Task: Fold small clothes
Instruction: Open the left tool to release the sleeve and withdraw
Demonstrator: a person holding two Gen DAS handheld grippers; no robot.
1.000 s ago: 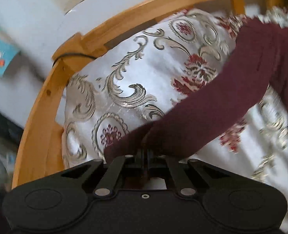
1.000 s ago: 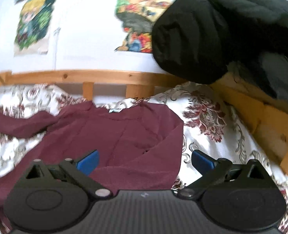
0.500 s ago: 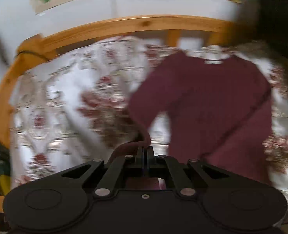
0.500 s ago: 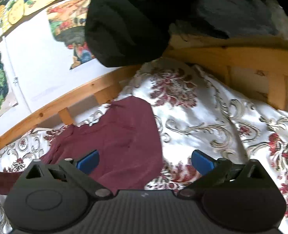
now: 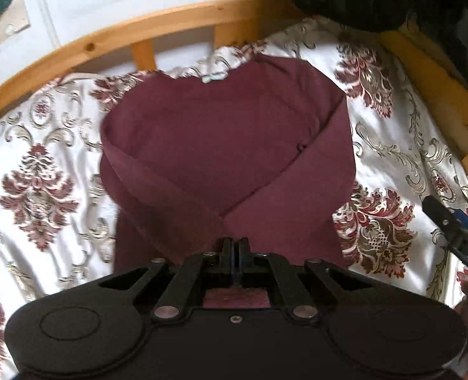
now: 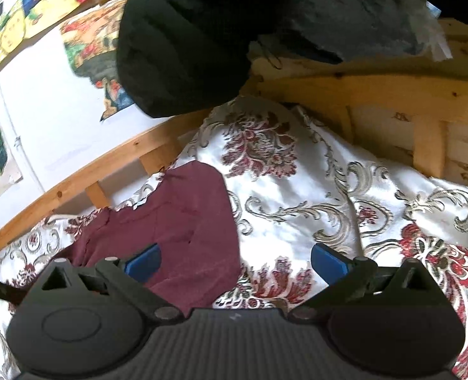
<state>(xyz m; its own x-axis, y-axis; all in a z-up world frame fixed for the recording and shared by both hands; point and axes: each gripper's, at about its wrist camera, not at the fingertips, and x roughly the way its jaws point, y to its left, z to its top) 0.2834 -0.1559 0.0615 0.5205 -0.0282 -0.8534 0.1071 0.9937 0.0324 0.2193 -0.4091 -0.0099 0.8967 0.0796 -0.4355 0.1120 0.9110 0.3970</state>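
A maroon top point(image 5: 221, 145) lies flat on a bed covered by a white bedspread point(image 5: 40, 145) with red and gold flowers. In the left wrist view the top sits in the middle of the bedspread. Its long axis runs from the near edge of the bed toward the far wooden rail point(image 5: 113, 41), with the neckline and a small pale label at the far end, pointing at the rail. Both sleeves are folded in across the body: the left sleeve slants down from the left shoulder, the right sleeve slants down from the right shoulder, and the two meet in a V near the bottom centre.

The left hand-held gripper point(image 5: 234, 247) sits at that meeting point, its jaws pressed together and pinching the end of the left sleeve. Maroon cloth shows behind the jaws.

At the right edge of this view, part of the right hand-held gripper point(image 5: 455, 234) shows above the bedspread, apart from the top.

In the right wrist view, the right hand-held gripper point(image 6: 234, 261) has its blue-padded jaws spread wide and holding nothing, over the top's right edge. A black jacket point(image 6: 183, 47) hangs over the far rail.
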